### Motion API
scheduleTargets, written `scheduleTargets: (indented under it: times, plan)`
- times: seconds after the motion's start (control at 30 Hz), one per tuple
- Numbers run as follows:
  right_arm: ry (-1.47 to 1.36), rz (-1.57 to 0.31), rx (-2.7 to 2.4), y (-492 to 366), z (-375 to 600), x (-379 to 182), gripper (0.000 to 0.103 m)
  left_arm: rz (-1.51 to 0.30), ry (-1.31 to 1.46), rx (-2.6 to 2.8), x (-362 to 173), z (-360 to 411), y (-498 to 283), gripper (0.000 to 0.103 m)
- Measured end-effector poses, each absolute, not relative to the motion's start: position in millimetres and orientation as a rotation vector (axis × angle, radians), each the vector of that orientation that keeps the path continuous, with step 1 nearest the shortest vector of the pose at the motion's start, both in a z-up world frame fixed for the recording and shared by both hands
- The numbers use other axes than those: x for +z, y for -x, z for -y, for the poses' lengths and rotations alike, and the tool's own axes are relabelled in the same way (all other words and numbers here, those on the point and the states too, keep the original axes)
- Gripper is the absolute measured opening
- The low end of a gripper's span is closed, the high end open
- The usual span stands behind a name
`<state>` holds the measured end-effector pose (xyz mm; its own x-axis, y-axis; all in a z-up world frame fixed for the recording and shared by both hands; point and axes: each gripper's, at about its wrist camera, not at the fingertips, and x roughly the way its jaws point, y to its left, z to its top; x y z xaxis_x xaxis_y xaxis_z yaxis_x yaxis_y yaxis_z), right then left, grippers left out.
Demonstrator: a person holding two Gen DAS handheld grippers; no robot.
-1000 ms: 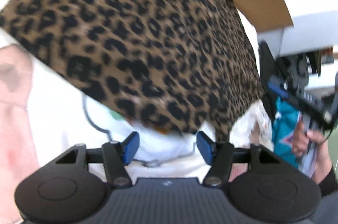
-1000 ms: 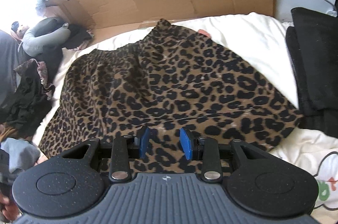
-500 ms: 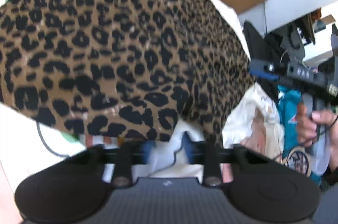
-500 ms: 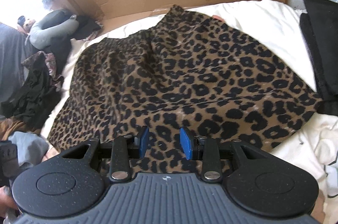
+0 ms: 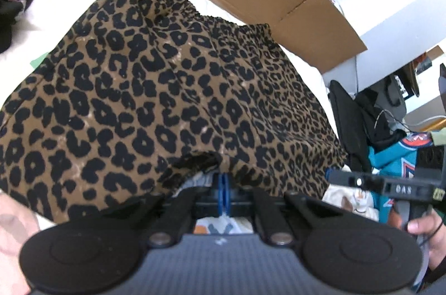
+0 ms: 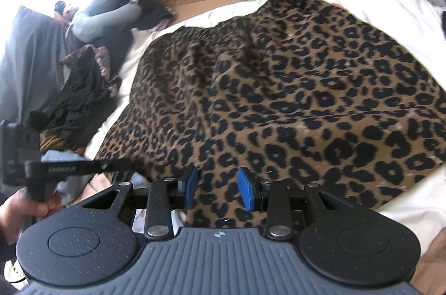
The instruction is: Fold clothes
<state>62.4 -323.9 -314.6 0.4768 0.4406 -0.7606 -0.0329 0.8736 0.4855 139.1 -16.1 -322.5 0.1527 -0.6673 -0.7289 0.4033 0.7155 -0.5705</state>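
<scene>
My left hand-held gripper (image 5: 223, 190) is closed tight, its blue pads together at the near hem of the leopard skirt (image 5: 167, 100); a pinch of cloth I cannot confirm. The skirt lies spread on the white bed (image 6: 390, 8). My right hand-held gripper (image 6: 217, 187) stands half open over the hem, holding nothing.

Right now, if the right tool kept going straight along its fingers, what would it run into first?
Most likely the leopard-print garment. The right tool is open, with the print filling the gap between its fingers and everything ahead. Depth is hard to judge, so how near the cloth lies is unclear.
</scene>
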Motion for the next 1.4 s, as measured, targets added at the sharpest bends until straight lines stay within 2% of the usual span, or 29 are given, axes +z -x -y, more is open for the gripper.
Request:
scheduleTargets:
  times: [0.43, 0.57, 0.67, 0.8, 0.87, 1.0, 1.07, 1.33, 1.4]
  plan:
    - [-0.439, -1.12, 0.474, -62.3, 280.3, -327.9, 0.039, -1.218, 0.301, -0.8, -348.4, 23.3, -160.7, 0.004]
    - [-0.421, -1.157, 0.516, -59.4, 263.8, -336.3, 0.039, -1.214, 0.307, -0.806, -343.3, 14.4, -153.6, 0.019]
    - [-0.404, -1.167, 0.524, -56.4, 257.9, -338.5, 0.039, -1.224, 0.313, -0.823, -340.2, 6.5, -145.7, 0.021]
    - [-0.4, -1.17, 0.516, -55.3, 259.5, -337.9, 0.039, -1.264, 0.313, -0.848, -343.0, -2.5, -131.9, 0.031]
    - [-0.4, -1.172, 0.508, -54.7, 261.3, -338.0, 0.039, -1.281, 0.304, -0.852, -348.3, -2.5, -126.8, 0.032]
    - [-0.402, -1.178, 0.505, -54.4, 263.8, -339.5, 0.039, -1.311, 0.27, -0.848, -362.0, 4.7, -120.8, 0.041]
    - [-0.4, -1.184, 0.508, -53.8, 263.0, -340.2, 0.039, -1.315, 0.254, -0.851, -367.3, 9.5, -120.7, 0.042]
    - [-0.397, -1.197, 0.507, -54.0, 263.3, -342.4, 0.039, -1.199, 0.189, -0.896, -353.2, 22.4, -125.4, 0.048]
    - [-0.396, -1.196, 0.506, -53.6, 264.0, -342.3, 0.039, -1.157, 0.195, -0.934, -345.6, 23.8, -124.6, 0.057]
